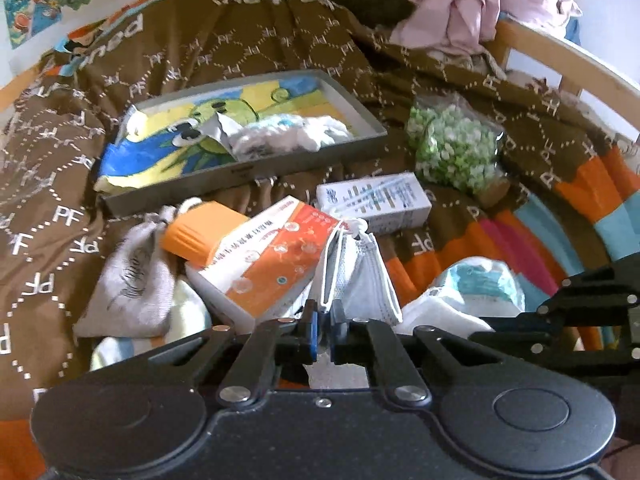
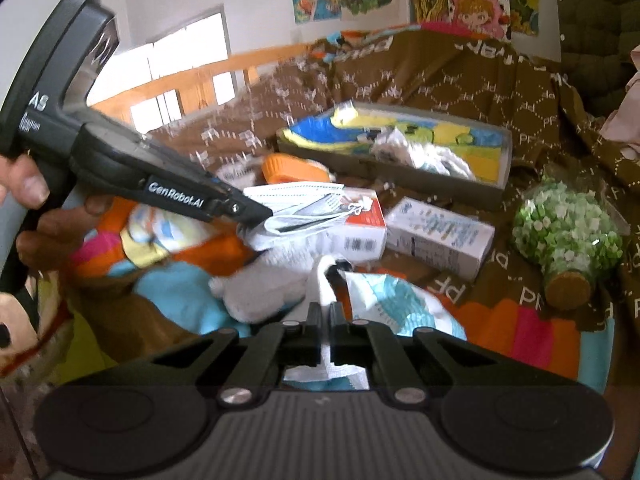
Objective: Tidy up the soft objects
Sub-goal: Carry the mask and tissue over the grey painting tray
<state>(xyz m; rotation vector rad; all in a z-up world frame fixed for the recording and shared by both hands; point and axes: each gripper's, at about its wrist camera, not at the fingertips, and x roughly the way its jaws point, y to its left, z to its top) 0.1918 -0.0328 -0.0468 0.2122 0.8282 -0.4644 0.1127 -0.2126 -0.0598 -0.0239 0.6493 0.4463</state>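
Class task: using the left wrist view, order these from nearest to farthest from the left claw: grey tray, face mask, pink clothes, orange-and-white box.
From the left claw:
1. face mask, gripped in the claw
2. orange-and-white box, just left
3. grey tray, mid-bed
4. pink clothes, far right

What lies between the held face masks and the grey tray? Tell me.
In the left wrist view, the orange-and-white box and a white box lie between the face masks and the grey tray.
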